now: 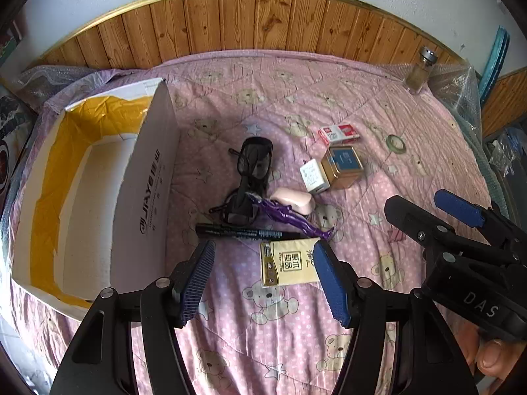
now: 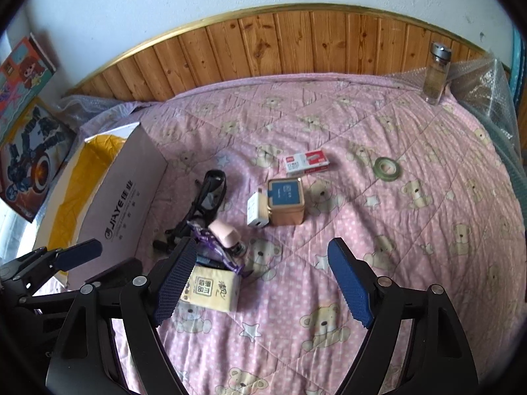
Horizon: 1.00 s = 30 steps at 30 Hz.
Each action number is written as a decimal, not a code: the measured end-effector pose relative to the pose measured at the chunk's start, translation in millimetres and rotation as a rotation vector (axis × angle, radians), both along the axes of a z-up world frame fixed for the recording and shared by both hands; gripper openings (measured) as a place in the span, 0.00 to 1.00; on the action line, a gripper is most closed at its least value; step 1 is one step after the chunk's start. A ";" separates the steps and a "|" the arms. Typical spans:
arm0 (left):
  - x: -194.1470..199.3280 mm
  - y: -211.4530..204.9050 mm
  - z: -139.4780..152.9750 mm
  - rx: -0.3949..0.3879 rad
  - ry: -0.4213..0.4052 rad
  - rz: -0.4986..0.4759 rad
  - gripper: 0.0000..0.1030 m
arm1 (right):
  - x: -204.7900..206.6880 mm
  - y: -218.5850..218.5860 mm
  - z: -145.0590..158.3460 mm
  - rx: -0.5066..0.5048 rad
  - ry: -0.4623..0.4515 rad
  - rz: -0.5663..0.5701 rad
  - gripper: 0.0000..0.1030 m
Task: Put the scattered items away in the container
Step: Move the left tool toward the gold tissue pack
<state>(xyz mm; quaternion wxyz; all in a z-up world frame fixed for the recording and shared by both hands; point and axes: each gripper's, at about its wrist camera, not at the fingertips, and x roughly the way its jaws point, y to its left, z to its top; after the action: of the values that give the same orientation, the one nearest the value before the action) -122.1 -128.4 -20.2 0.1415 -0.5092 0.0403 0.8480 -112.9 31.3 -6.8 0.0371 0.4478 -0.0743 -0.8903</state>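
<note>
A white cardboard box (image 1: 145, 197) lined with yellow tape stands open on the left of the pink quilt. Beside it lie black sunglasses (image 1: 255, 164), a pink block (image 1: 293, 199), a purple strip (image 1: 290, 219), a black marker (image 1: 243, 232) and a tissue pack (image 1: 288, 263). Farther right are a white charger (image 1: 314, 176), a gold tin (image 1: 342, 166), a staples box (image 1: 339, 133) and a tape roll (image 1: 395, 143). My left gripper (image 1: 263, 279) is open, its right finger over the tissue pack's edge. My right gripper (image 2: 262, 283) is open and empty, with the tissue pack (image 2: 210, 291) by its left finger.
A glass jar (image 2: 436, 72) stands at the far right corner next to bubble wrap (image 2: 484, 92). A wooden panel (image 2: 296, 46) runs along the back. Colourful picture boxes (image 2: 26, 125) lean at the left beyond the cardboard box (image 2: 128, 204). A thumb (image 1: 494, 355) shows on the right gripper's handle.
</note>
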 end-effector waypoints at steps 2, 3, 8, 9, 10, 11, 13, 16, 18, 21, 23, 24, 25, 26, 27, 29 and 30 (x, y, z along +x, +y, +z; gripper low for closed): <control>-1.2 -4.4 1.9 0.018 0.021 0.015 0.62 | 0.2 0.5 2.1 0.007 0.013 0.013 0.81; -1.7 -5.8 -0.2 0.031 0.028 0.019 0.62 | 1.1 -0.3 2.3 0.012 0.028 0.022 0.81; -2.3 -3.9 -17.8 0.015 0.049 0.013 0.62 | 5.6 -4.3 0.2 0.030 0.046 0.013 0.81; -1.0 -5.0 -19.2 0.012 0.032 0.012 0.62 | 9.6 -3.5 0.7 -0.001 0.039 0.004 0.81; -1.3 -7.0 -17.6 0.023 0.021 0.004 0.62 | 14.0 -3.5 2.8 -0.025 0.048 0.008 0.81; -0.4 -7.9 -15.9 0.016 0.031 -0.004 0.62 | 16.2 -7.0 4.9 -0.008 0.056 0.009 0.81; 1.3 -9.3 -12.0 0.012 0.060 -0.014 0.62 | 20.7 -14.1 7.1 0.032 0.071 0.007 0.81; 4.9 -16.5 -8.7 0.029 0.062 -0.002 0.62 | 28.1 -20.3 7.0 0.024 0.055 0.011 0.81; 9.7 -19.9 -6.4 0.032 0.073 -0.004 0.62 | 33.0 -25.0 6.9 0.044 0.053 0.014 0.81; 18.0 -27.0 -5.6 0.043 0.079 0.008 0.62 | 42.2 -28.9 4.8 0.052 0.047 0.014 0.81; 24.7 -31.7 -4.3 0.050 0.086 0.013 0.55 | 48.8 -30.9 4.5 0.051 0.049 0.014 0.81; 27.7 -33.8 -4.3 0.054 0.086 0.016 0.53 | 52.1 -31.3 4.2 0.048 0.048 0.015 0.81; 30.2 -36.2 -4.1 0.061 0.085 0.019 0.49 | 54.9 -32.0 3.9 0.041 0.047 0.018 0.78; 32.8 -38.7 -3.4 0.067 0.084 0.024 0.45 | 57.5 -32.7 3.7 0.034 0.047 0.021 0.72; 36.2 -40.6 -2.4 0.074 0.085 0.024 0.43 | 59.4 -33.5 3.0 0.030 0.042 0.024 0.68; 43.8 -41.9 0.1 0.082 0.092 0.015 0.33 | 62.6 -34.5 1.2 0.012 0.029 0.030 0.36; 47.0 -41.6 1.8 0.085 0.095 0.010 0.30 | 64.3 -34.9 -0.4 -0.001 0.019 0.031 0.26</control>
<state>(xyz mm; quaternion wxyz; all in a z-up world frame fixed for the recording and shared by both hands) -75.1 -170.0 -18.5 0.1565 -0.4622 0.0083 0.8728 -48.6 -3.6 -7.2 0.0517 0.4402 -0.0675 -0.8939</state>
